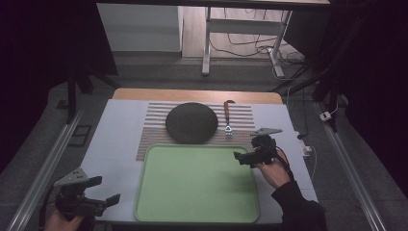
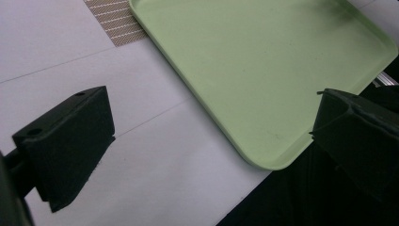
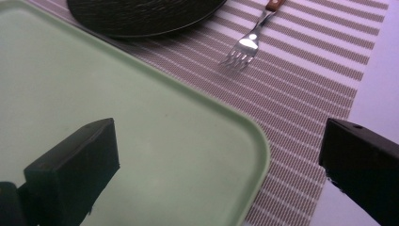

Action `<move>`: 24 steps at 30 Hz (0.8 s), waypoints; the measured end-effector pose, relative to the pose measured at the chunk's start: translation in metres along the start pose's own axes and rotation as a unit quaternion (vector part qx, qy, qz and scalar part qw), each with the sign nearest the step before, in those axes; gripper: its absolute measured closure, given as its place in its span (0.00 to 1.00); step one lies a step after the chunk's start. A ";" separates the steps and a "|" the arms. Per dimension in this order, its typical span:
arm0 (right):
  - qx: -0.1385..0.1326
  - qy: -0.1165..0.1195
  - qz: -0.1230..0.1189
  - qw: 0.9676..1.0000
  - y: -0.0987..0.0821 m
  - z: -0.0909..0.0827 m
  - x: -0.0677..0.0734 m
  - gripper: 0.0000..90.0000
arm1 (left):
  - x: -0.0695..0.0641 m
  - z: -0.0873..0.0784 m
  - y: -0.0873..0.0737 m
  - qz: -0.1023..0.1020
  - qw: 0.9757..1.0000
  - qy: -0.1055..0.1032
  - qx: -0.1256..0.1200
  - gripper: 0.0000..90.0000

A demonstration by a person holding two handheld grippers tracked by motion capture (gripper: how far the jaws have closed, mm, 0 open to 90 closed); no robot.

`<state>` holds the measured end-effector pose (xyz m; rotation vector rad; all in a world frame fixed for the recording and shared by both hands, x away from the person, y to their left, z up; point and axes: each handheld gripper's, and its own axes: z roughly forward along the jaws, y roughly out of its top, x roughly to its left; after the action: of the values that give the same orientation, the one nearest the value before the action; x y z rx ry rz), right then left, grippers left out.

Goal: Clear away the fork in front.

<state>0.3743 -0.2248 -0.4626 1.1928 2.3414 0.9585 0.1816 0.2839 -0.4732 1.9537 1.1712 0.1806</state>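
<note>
A light green tray lies empty at the table's near middle; its rim also shows in the left gripper view and the right gripper view. Behind it a dark round plate rests on a striped placemat. A fork with a brown handle lies on the mat right of the plate. My left gripper is open over the white table cover, left of the tray's near corner. My right gripper is open above the tray's far right corner.
A white cover spreads over the wooden table. Metal rails run along both sides of the table. Beyond the table are desk legs and cables on the floor.
</note>
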 end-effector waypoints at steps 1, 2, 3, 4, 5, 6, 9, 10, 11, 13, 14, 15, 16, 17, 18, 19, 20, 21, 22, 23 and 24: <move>0.002 -0.003 -0.002 1.000 0.002 0.003 -0.001 0.00 | 0.000 0.000 0.000 0.000 1.000 0.000 0.000 0.00; 0.003 -0.005 -0.004 1.000 0.004 0.005 -0.002 0.00 | 0.000 0.000 0.000 0.000 1.000 0.000 0.000 0.00; 0.006 -0.010 -0.006 1.000 0.005 0.008 -0.003 0.00 | 0.000 0.000 0.000 0.000 1.000 0.000 0.000 0.00; 0.007 -0.015 -0.008 1.000 0.007 0.011 -0.004 0.00 | 0.000 0.000 0.000 0.000 1.000 0.000 0.000 0.00; 0.010 -0.017 -0.009 1.000 0.009 0.013 -0.005 0.00 | 0.000 0.000 0.000 0.000 1.000 0.000 0.000 0.00; 0.011 -0.019 -0.013 1.000 0.010 0.016 -0.006 0.00 | 0.000 0.000 0.000 0.000 1.000 0.000 0.000 0.00; 0.014 -0.025 -0.020 0.999 0.016 0.022 -0.009 0.00 | 0.000 0.000 0.000 0.000 1.000 -0.001 -0.001 0.00; 0.015 -0.027 -0.021 0.999 0.017 0.024 -0.010 0.00 | 0.000 0.000 0.000 -0.001 1.000 -0.001 -0.001 0.00; 0.016 -0.028 -0.022 0.999 0.019 0.026 -0.011 0.00 | 0.000 0.000 0.000 -0.001 1.000 -0.001 -0.001 0.00; 0.020 -0.029 -0.020 0.999 0.024 0.030 -0.012 0.00 | 0.000 0.000 0.000 -0.002 1.000 -0.001 -0.002 0.00; 0.023 -0.028 -0.019 0.999 0.026 0.032 -0.013 0.00 | 0.000 0.000 0.000 -0.002 1.000 -0.001 -0.002 0.00; 0.023 -0.028 -0.022 0.999 0.028 0.034 -0.014 0.00 | 0.000 0.000 0.000 -0.002 1.000 -0.001 -0.003 0.00; 0.025 -0.034 -0.028 0.999 0.030 0.036 -0.014 0.00 | 0.000 0.000 0.000 -0.002 1.000 -0.001 -0.003 0.00; 0.029 -0.041 -0.036 0.998 0.032 0.038 -0.015 0.00 | 0.000 0.000 0.000 -0.002 1.000 -0.002 -0.003 0.00; 0.030 -0.045 -0.043 0.998 0.033 0.040 -0.015 0.00 | 0.000 0.000 0.000 -0.002 1.000 -0.002 -0.003 0.00; 0.033 -0.048 -0.049 0.997 0.035 0.043 -0.016 0.00 | 0.000 0.000 0.000 -0.002 1.000 -0.001 -0.002 0.00; 0.036 -0.054 -0.050 0.997 0.036 0.045 -0.016 0.00 | 0.000 0.000 0.000 -0.002 1.000 -0.001 -0.002 0.00; 0.035 -0.057 -0.057 0.996 0.037 0.047 -0.017 0.00 | 0.000 0.000 0.000 -0.002 1.000 -0.002 -0.002 0.00; 0.040 -0.061 -0.059 0.996 0.038 0.049 -0.017 0.00 | 0.000 0.000 0.000 -0.003 1.000 -0.002 -0.002 0.00; 0.040 -0.066 -0.065 0.995 0.039 0.052 -0.018 0.00 | 0.000 0.000 0.000 -0.003 1.000 -0.002 -0.003 0.00; 0.042 -0.071 -0.070 0.994 0.040 0.054 -0.018 0.00 | 0.000 0.000 0.000 -0.003 1.000 -0.001 -0.003 0.00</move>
<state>0.4386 -0.2007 -0.4728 1.0723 2.3373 0.7103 0.1815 0.2843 -0.4735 1.9443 1.1739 0.1780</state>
